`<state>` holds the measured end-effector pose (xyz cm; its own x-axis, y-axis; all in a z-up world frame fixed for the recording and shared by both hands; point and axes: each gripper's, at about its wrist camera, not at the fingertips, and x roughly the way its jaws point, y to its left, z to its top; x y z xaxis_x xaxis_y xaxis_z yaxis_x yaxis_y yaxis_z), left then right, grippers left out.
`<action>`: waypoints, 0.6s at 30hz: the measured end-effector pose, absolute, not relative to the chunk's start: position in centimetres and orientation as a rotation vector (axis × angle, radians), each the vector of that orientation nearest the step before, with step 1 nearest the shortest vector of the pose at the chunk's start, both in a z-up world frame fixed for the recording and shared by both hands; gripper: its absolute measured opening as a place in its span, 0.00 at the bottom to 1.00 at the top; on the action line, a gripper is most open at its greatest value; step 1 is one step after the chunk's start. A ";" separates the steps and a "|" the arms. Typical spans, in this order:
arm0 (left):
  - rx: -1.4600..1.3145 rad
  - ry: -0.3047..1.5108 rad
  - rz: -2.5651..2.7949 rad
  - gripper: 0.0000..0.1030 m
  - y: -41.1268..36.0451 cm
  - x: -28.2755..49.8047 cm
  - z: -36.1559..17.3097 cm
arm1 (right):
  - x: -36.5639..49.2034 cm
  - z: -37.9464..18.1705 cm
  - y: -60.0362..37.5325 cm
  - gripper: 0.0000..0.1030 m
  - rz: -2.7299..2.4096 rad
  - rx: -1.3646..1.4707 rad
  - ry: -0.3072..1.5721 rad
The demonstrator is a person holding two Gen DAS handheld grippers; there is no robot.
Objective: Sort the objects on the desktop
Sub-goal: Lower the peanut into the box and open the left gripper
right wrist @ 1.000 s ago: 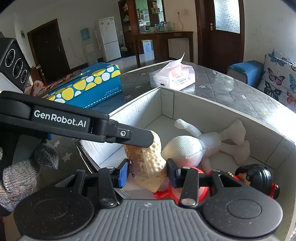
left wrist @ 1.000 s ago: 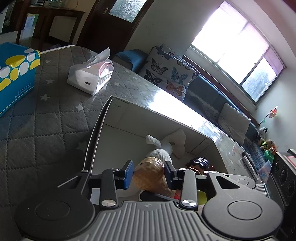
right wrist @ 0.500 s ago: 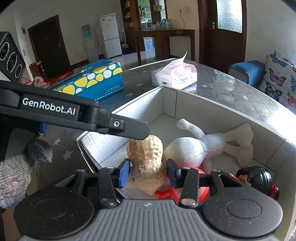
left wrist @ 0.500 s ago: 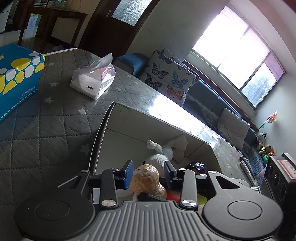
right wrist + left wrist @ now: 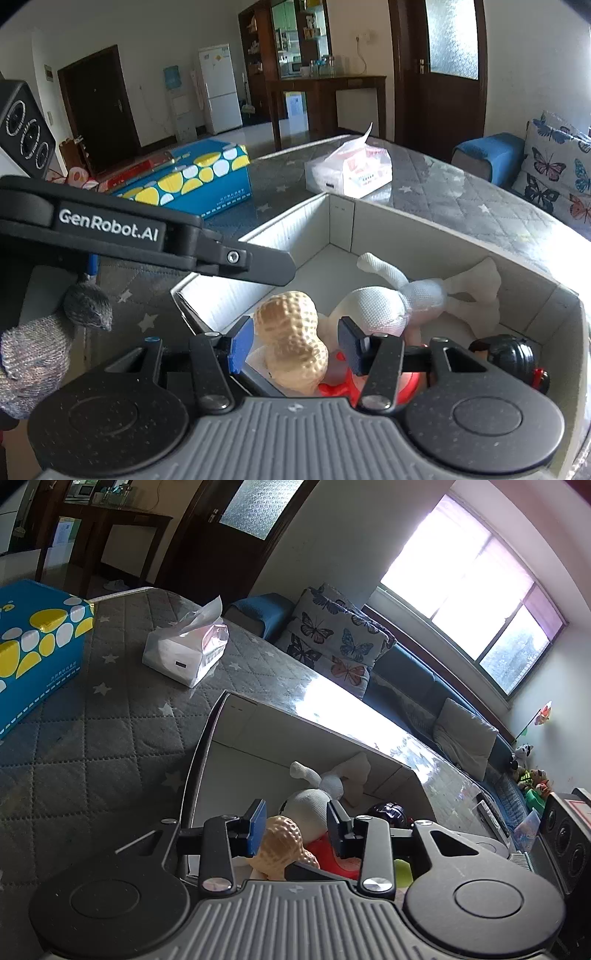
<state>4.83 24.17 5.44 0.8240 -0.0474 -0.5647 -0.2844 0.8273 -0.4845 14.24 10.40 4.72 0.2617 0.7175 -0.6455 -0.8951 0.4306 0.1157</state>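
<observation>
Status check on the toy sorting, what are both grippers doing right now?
Both grippers open, jaws apart. Peanut toy lies loose in the white box beside the white plush. Nothing blocking.

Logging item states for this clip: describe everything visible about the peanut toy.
The peanut toy is a tan, two-lobed shell shape with a dimpled surface, plastic or rubber by the look. It lies inside the white cardboard box, near its front edge, tilted with one lobe up. It rests against the white knitted plush and on the red toy. It sits between the right gripper fingers, which are spread and not clamping it.
</observation>
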 end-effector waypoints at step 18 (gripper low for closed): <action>-0.528 0.577 0.098 0.37 20.8 2.7 6.4 | 10.8 6.6 4.0 0.74 1.027 -0.244 0.587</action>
<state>2.66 20.83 6.35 0.8375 -0.0567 -0.5435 -0.2326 0.8630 -0.4485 10.76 4.01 6.61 0.3813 0.7318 -0.5649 -0.8584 0.5071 0.0775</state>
